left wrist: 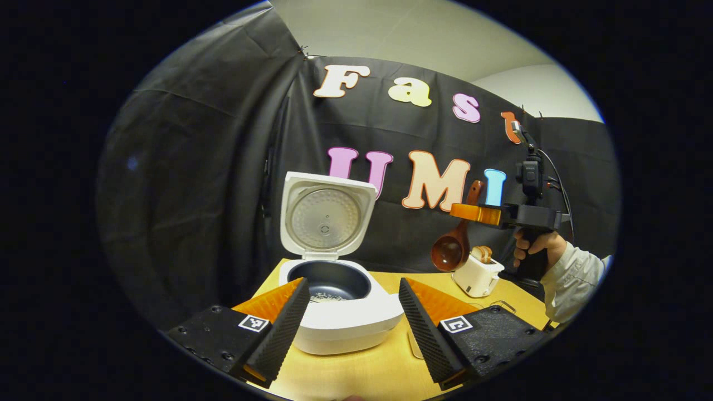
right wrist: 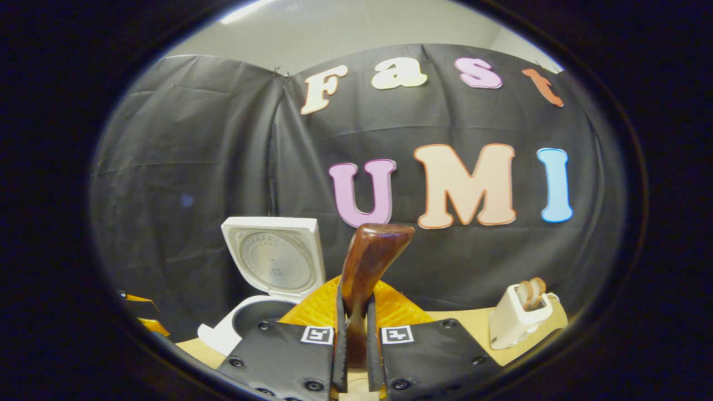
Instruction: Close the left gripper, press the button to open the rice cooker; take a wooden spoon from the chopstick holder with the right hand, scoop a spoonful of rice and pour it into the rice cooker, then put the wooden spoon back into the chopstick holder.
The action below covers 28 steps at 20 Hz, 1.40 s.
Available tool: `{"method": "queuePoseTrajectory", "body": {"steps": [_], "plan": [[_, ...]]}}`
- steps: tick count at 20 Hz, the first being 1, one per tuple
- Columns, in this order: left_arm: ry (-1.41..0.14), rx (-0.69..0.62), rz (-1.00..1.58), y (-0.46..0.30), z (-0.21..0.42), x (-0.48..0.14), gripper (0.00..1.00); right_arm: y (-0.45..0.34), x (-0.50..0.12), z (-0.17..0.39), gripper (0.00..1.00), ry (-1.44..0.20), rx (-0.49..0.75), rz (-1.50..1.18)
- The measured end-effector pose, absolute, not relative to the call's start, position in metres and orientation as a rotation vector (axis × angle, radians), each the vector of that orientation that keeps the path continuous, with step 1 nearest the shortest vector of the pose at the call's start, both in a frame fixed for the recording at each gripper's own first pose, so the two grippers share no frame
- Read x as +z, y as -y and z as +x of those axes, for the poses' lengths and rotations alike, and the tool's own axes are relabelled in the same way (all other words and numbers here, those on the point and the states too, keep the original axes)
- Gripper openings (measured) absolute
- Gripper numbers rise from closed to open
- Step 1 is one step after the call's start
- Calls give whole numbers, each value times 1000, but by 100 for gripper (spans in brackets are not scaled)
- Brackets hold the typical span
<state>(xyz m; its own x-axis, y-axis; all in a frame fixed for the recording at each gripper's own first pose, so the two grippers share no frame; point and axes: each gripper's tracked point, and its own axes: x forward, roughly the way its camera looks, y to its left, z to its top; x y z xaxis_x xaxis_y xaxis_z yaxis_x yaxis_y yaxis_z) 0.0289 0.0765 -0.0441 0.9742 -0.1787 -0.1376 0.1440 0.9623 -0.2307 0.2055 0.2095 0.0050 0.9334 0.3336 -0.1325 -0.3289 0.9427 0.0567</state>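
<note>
Left gripper view: my left gripper (left wrist: 353, 312) hangs spread wide, holding nothing, low over the table (left wrist: 356, 373), its fingers framing the cooker (left wrist: 340, 312). The lid (left wrist: 326, 217) stands upright, so I judge the button step done. A little rice (left wrist: 324, 298) lies at the near side of the pot floor.

My right gripper (left wrist: 473, 213) is raised well to the right of the cooker, a hand (left wrist: 532, 245) on its grip. It pinches the spoon (left wrist: 454, 245) by the handle, bowl hanging down. In the right gripper view both fingers press on the handle (right wrist: 356, 312), which rises between them.

I cannot tell whether the bowl carries rice, and I cannot find the rice supply or the chopstick holder. Judged remaining: at least the return of the spoon to the holder; the pour, if not yet made.

Room: the air between spoon and cooker is open. A toaster (left wrist: 477, 273) stands just under the hanging bowl; keep the bowl above it. The upright lid bounds the far side of the pot, so approach from the front or right
</note>
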Motion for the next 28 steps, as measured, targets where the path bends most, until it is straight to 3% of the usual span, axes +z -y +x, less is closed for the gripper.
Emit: {"method": "queuePoseTrajectory", "body": {"steps": [17,20,28], "plan": [[-132,-283,-198,11,38,-25,97,28,-64,158,18,-258,-19,87],[-137,-290,-177,20,35,-24,93,50,-87,153,17,-283,-48,102],[-154,-295,-131,37,23,-22,95,78,-156,150,17,-375,-75,176]]}}
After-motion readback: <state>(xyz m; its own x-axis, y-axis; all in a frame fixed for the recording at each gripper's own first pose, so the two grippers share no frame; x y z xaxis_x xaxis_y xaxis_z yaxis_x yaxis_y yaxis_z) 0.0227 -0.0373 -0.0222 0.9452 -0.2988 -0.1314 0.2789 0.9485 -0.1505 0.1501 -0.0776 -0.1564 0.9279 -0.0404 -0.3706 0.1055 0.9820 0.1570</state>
